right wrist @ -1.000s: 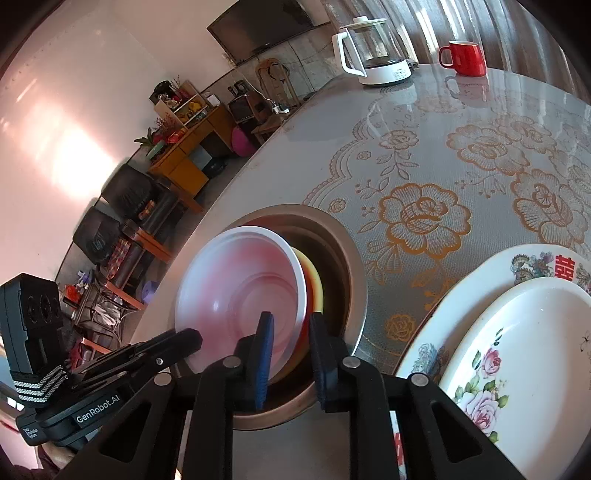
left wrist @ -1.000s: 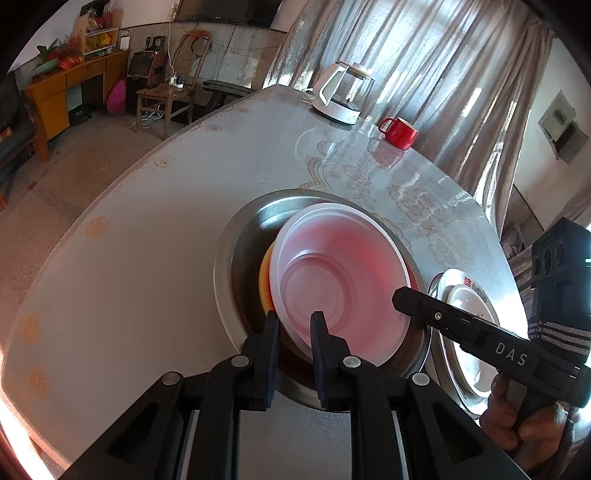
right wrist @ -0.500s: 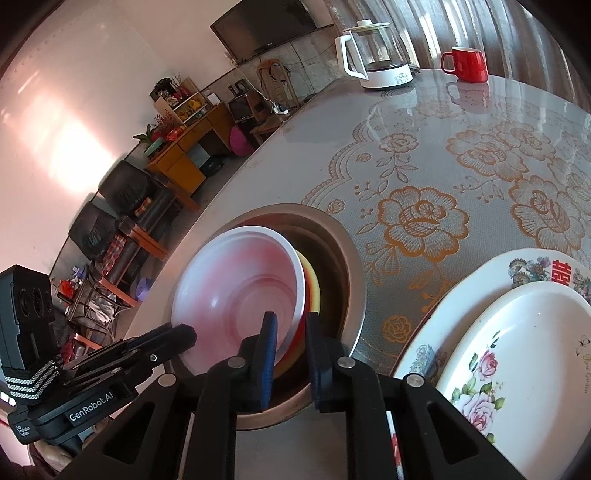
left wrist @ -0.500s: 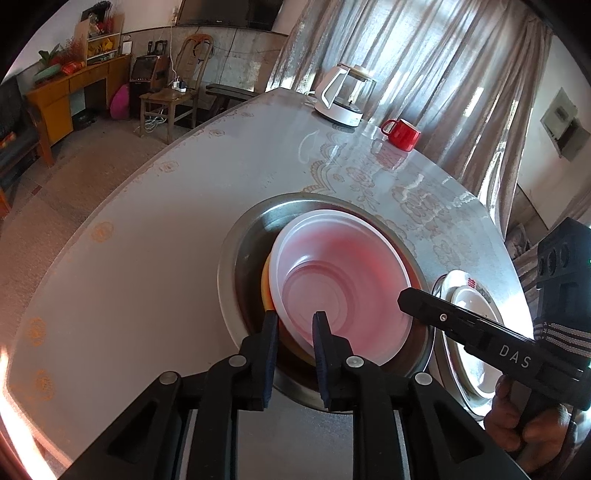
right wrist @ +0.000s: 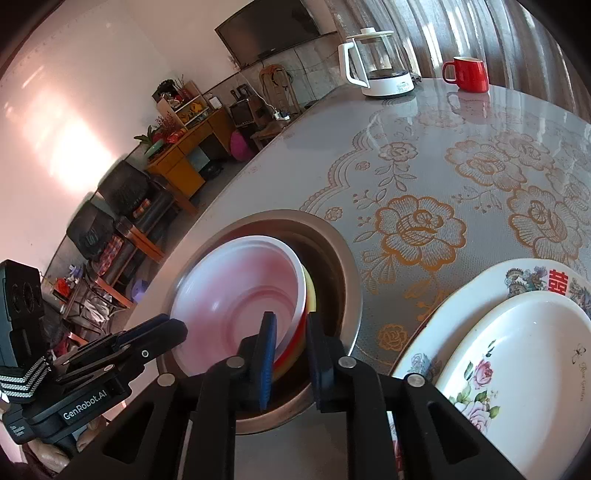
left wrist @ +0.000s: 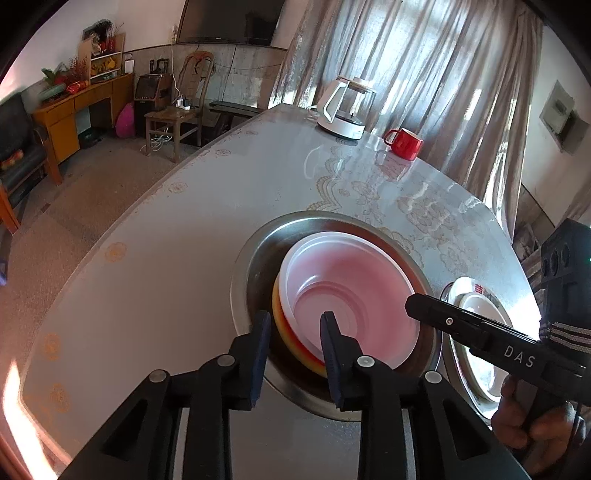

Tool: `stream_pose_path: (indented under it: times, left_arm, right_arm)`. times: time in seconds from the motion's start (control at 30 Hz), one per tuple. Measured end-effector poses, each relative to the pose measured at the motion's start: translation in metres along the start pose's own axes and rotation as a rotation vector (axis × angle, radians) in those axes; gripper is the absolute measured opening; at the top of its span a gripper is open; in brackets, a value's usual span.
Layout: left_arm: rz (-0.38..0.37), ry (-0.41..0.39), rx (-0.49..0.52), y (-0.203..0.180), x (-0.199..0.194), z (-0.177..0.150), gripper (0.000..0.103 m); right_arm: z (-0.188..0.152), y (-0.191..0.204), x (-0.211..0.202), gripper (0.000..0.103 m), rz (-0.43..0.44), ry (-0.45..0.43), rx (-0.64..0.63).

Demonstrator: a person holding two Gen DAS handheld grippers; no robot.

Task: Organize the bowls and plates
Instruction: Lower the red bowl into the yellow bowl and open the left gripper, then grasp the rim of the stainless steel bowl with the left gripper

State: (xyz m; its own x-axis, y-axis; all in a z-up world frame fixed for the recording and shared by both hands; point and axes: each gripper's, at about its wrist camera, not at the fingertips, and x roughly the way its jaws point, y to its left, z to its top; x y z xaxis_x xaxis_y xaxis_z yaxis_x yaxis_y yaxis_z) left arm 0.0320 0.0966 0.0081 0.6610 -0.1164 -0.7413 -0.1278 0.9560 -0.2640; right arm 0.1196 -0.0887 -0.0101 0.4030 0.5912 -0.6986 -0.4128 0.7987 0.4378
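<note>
A round surface point(left wrist: 207, 236) fills the view, glossy grey under a clear cover, printed with gold roses and lace scrolls on the right half. Behind it there's a living room: pale curtains point(left wrist: 424, 74) with daylight coming through, a dark TV point(right wrist: 269, 27) on the wall, a wooden chair point(left wrist: 177, 110), an orange-brown cabinet point(left wrist: 70, 110). At the far edge stand one glass kettle point(left wrist: 347, 107) on a white base and one red mug point(left wrist: 404, 142), shiny ceramic, near each other. Nearer, a wide steel basin point(left wrist: 251, 273), dull and round, sits on the surface with a nested stack tilted inside it: a white plastic bowl point(left wrist: 351, 295) glowing pink on top, with a red rim and a yellow rim point(right wrist: 312, 295) peeking from under it, so three bowls by the rims that show. The left tool point(left wrist: 295, 332) has its blue-padded jaws spread, one outside the stack's near rim, the other inside the white bowl, not closed on it. The right tool point(right wrist: 290, 339) straddles the stack's rim on the opposite side, jaws narrowly apart; whether the pads touch the rim, I can't tell. Just beside the basin to the right lie two plates stacked: a large plate point(right wrist: 517, 280) with a red character and coloured border, and on it a smaller white plate point(right wrist: 524, 354) painted with pink roses.
</note>
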Motion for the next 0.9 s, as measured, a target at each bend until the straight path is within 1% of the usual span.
stream_pose_path:
  times: [0.03, 0.1, 0.13, 0.2, 0.37, 0.43, 0.53, 0.6, 0.73, 0.8, 0.9]
  left_arm:
    - [0.003, -0.009, -0.001, 0.001, -0.002, 0.001, 0.033]
    - [0.028, -0.025, -0.008, 0.006, -0.004, 0.001, 0.042]
    - [0.035, -0.03, -0.016, 0.009, -0.005, 0.001, 0.042]
    - [0.044, -0.032, -0.041, 0.018, -0.007, 0.002, 0.042]
    - [0.078, -0.024, -0.101, 0.043, -0.006, -0.003, 0.042]
    - [0.066, -0.023, -0.116, 0.048, -0.006, -0.004, 0.043]
    - [0.065, -0.025, -0.114, 0.048, -0.005, -0.004, 0.042]
    - [0.051, -0.023, -0.107, 0.046, -0.004, -0.005, 0.042]
    - [0.045, -0.016, -0.079, 0.04, 0.001, -0.002, 0.042]
    - [0.045, -0.005, -0.071, 0.037, 0.007, 0.0, 0.042]
    - [0.027, 0.018, -0.079, 0.037, 0.016, -0.001, 0.042]
  right_arm:
    - [0.0, -0.002, -0.002, 0.025, 0.012, -0.007, 0.011]
    - [0.002, -0.004, -0.008, 0.026, 0.021, -0.028, 0.017]
    - [0.003, -0.006, -0.011, 0.026, 0.023, -0.04, 0.02]
    - [0.004, -0.008, -0.017, 0.026, 0.021, -0.06, 0.029]
    - [0.005, -0.02, -0.019, 0.026, -0.027, -0.073, 0.054]
    - [0.005, -0.021, -0.017, 0.026, -0.052, -0.064, 0.056]
    - [0.007, -0.024, -0.011, 0.025, -0.068, -0.042, 0.054]
    - [0.007, -0.023, -0.008, 0.024, -0.067, -0.031, 0.048]
    - [0.008, -0.02, 0.001, 0.023, -0.077, -0.004, 0.029]
    - [0.007, -0.019, 0.006, 0.023, -0.08, 0.01, 0.026]
    - [0.005, -0.016, 0.011, 0.022, -0.087, 0.03, 0.016]
